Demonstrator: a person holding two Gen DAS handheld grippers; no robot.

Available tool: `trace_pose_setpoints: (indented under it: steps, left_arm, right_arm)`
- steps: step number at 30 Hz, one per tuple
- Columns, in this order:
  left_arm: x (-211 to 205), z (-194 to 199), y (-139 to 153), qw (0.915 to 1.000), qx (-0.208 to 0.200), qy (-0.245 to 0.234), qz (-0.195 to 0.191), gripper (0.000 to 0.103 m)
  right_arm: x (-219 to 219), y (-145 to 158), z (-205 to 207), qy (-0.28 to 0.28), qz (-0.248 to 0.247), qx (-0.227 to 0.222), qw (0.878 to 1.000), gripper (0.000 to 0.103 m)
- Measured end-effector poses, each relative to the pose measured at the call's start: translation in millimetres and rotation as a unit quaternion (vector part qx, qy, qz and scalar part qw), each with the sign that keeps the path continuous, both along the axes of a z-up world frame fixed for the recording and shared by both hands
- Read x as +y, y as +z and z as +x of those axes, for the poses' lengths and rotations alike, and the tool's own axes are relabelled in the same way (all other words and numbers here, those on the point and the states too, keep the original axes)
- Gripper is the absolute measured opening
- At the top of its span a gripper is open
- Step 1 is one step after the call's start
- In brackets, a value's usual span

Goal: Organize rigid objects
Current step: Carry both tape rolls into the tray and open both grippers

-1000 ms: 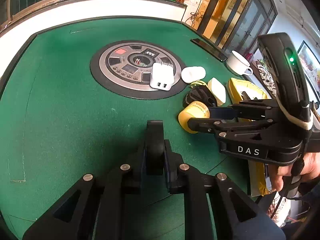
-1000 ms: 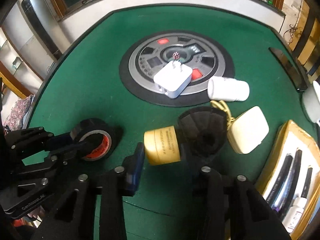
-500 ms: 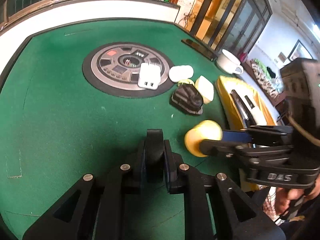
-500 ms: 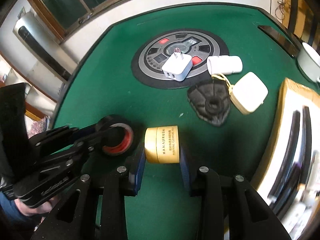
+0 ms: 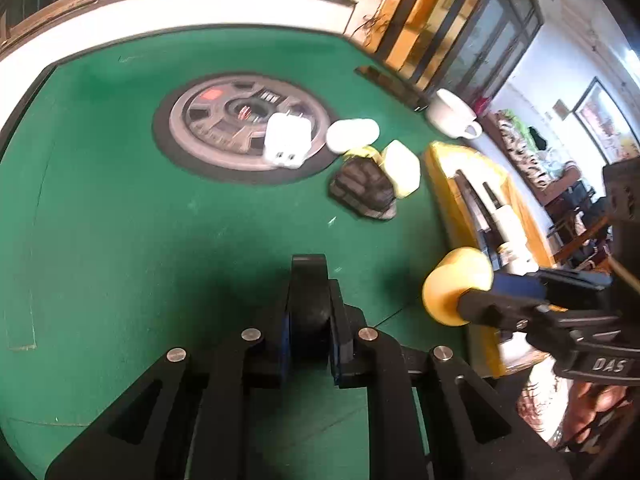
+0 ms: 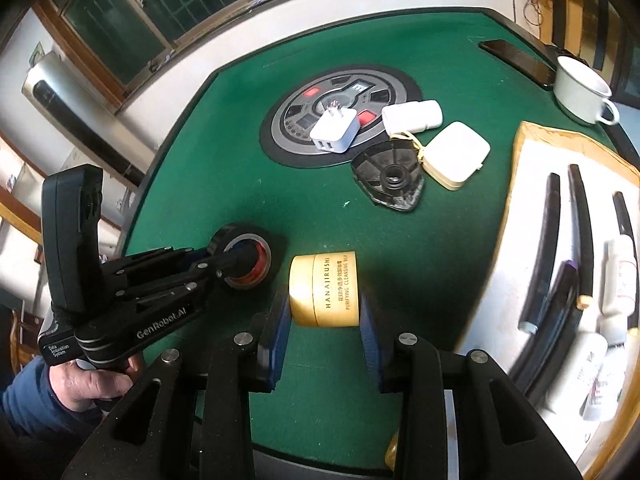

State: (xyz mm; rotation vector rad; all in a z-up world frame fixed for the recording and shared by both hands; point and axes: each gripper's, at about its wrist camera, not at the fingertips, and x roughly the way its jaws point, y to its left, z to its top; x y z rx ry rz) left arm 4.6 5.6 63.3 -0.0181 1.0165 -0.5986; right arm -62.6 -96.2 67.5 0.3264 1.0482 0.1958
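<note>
Green felt covers the table (image 6: 460, 248), and both hand-held tools hang over its near side. In the right wrist view the right gripper (image 6: 324, 312) has its blue pads pressed on the two flat ends of a gold jar (image 6: 325, 290) lying on its side at lower centre of the frame, lifted clear of the felt; its label reads HANAJIRUSHI. In the left wrist view the same jar shows at lower right, in front of the yellow-rimmed tray.

The left gripper (image 5: 310, 312) is narrow, its jaws clamped on the wall of a black tape roll (image 5: 309, 300) held on edge at lower centre. From the right wrist view that roll (image 6: 248, 256) sits at left of centre, its red core showing, with a hand (image 6: 80, 384) in a blue sleeve on the grip at lower left.

Further up the frame a white charger (image 6: 334, 132) lies on the round grey dial, a white case (image 6: 412, 116) just beside it, then a black plastic piece (image 6: 390, 180) touching a cream square box (image 6: 456, 156). The tray (image 6: 532, 140) at right holds black strips and white tubes. A white cup (image 6: 582, 88) stands at upper right near a dark phone (image 6: 516, 60).
</note>
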Motion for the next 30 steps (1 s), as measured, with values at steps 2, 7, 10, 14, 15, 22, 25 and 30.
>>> trace_pose_setpoints:
  steps: [2,7,10,14,15,22,25,30]
  left_arm:
    - [-4.3,0.6,10.2,0.9999,-0.008,-0.005,-0.009,0.012]
    - [-22.9,-2.0,31.5,0.999,-0.021,-0.03,-0.027,0.012]
    - [-40.9,-5.9,42.9,0.9976,-0.025,-0.054,-0.036,0.012]
    - [-70.8,-11.6,50.2,0.9953,-0.03,-0.085,-0.036,0.012]
    - [-79.3,-13.9,51.7,0.9945,-0.03,-0.094,-0.035,0.012]
    - [-141.4,-28.3,54.6,0.9871,-0.028,-0.154,-0.031,0.012]
    - [-164.7,-29.5,49.3,0.9849,-0.025,-0.17,-0.023,0.012]
    - [-193.0,-30.5,33.7,0.9831,-0.015,-0.182,-0.004,0.012]
  right_arm:
    - [-5.0,5.3,-2.5,-0.009,0.004,-0.007,1.0,0.029]
    - [-22.7,14.4,-7.9,-0.033,0.013,-0.02,0.999,0.029]
    - [-38.7,20.0,-13.3,-0.053,0.019,-0.028,0.998,0.029]
    - [-65.7,25.9,-20.7,-0.086,0.027,-0.036,0.995,0.029]
    - [-72.8,26.8,-22.6,-0.094,0.029,-0.038,0.994,0.029]
    - [-127.6,29.4,-38.1,-0.149,0.03,-0.043,0.987,0.029]
    - [-148.7,27.8,-39.4,-0.166,0.023,-0.039,0.985,0.029]
    - [-177.4,19.5,-31.0,-0.181,0.002,-0.029,0.983,0.029]
